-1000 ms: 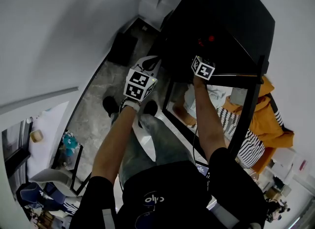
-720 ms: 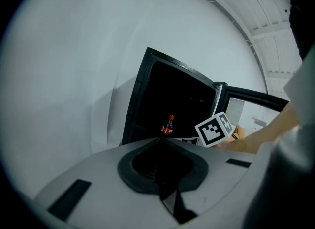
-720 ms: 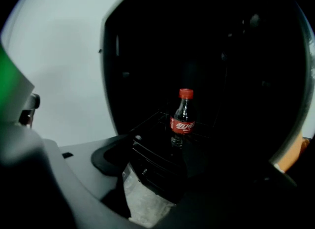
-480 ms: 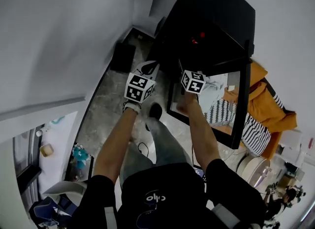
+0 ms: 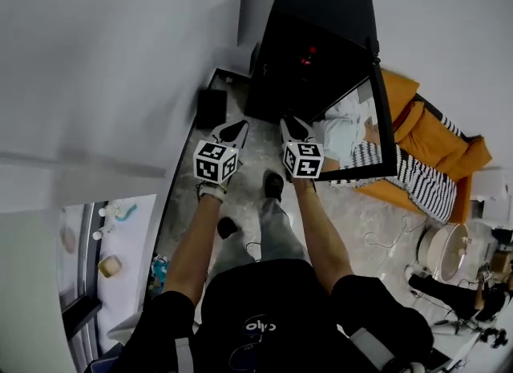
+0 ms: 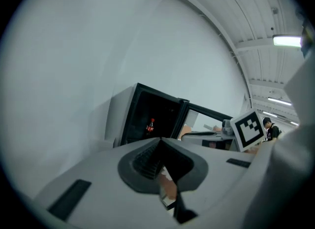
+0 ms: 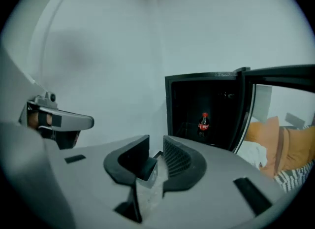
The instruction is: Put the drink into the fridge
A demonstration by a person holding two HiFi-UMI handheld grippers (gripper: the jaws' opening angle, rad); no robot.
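The drink [image 7: 204, 123], a small cola bottle with a red cap and red label, stands upright inside the black fridge [image 7: 179, 102]. It is alone on its shelf and nothing is touching it. In the head view it shows only as a red speck in the dark interior [image 5: 307, 54]. The fridge's glass door [image 7: 275, 78] hangs wide open to the right, and both my tools are well apart from the cabinet, over the grey floor [image 5: 240, 179].

To my eye the bottle is placed and what remains is the door. That is where trouble could come from. If I swing it shut hard, the jolt could tip the upright bottle, since nothing braces it. If I push with a tool tip on the smooth glass or the thin frame, the tip could skid off and leave the door ajar. I cannot tell how near the shelf's front edge the bottle stands, so I would close the door gently.

My right tool [image 7: 156, 147] is closing. A narrow gap remains between its ribbed pads, with only floor showing through, so it holds nothing. My left tool [image 6: 160, 142] has its pads pressed together at the tips and is empty too, touching nothing.
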